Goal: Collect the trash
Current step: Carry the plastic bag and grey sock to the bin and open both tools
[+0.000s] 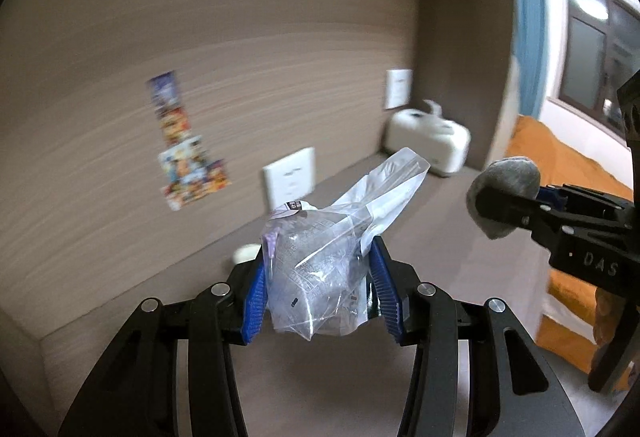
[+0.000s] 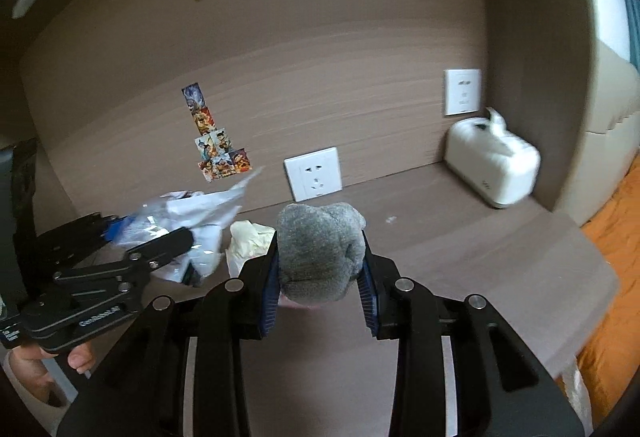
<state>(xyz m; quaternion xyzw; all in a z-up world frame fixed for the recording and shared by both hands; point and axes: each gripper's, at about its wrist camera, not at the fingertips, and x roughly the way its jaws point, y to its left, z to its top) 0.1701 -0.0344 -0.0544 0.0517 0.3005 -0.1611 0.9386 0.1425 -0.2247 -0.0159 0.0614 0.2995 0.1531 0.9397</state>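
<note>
My left gripper (image 1: 320,277) is shut on a crumpled clear plastic bag (image 1: 320,261) with printed text, held above the brown desk (image 1: 420,229). It also shows at the left of the right wrist view (image 2: 160,241), with the bag (image 2: 192,213). My right gripper (image 2: 320,273) is shut on a balled grey sock-like cloth (image 2: 320,249). It shows at the right of the left wrist view (image 1: 508,209), with the cloth (image 1: 504,193). A crumpled cream tissue (image 2: 248,237) lies on the desk (image 2: 460,257) between the two grippers.
A white tissue box (image 2: 492,165) stands in the back right corner. White wall sockets (image 2: 314,179) and a strip of colourful stickers (image 2: 216,137) are on the brown back wall. An orange bedcover (image 1: 560,165) lies to the right, past the desk edge.
</note>
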